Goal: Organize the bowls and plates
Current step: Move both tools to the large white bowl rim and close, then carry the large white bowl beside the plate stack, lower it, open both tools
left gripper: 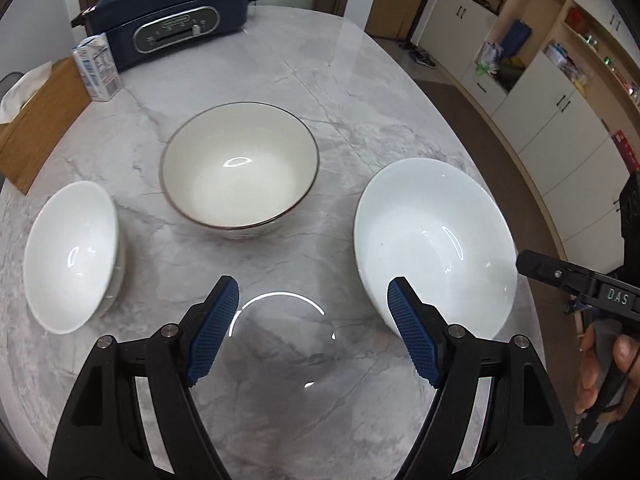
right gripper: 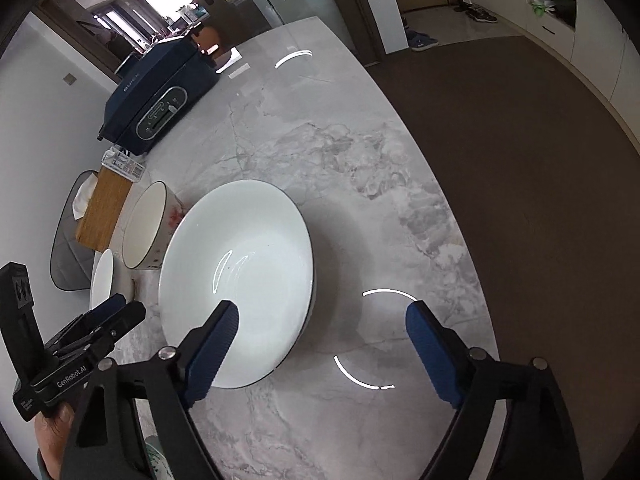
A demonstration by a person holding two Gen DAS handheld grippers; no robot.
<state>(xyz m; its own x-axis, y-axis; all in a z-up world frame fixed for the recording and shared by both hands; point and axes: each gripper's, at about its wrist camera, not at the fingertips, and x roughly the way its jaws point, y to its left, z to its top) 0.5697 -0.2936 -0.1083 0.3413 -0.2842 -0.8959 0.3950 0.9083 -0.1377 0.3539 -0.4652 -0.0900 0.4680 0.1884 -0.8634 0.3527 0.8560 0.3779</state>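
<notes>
Both tools, left point(left gripper: 312, 336) and right point(right gripper: 320, 350), are open and empty. The big bowl point(right gripper: 240, 276) is glazed, probably slippery and fragile; grip its rim.

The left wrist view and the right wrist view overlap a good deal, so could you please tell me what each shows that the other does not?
Only the left wrist view shows the wall of cabinets and the small white bowl face-on; the right wrist view catches just its edge.

Only the right wrist view shows the pink floral pattern on the dark-rimmed bowl and the doorway behind the table.

Both show the marble table, the large white bowl, the blue appliance, the wooden tissue box, and both open grippers: left gripper, right gripper.
</notes>
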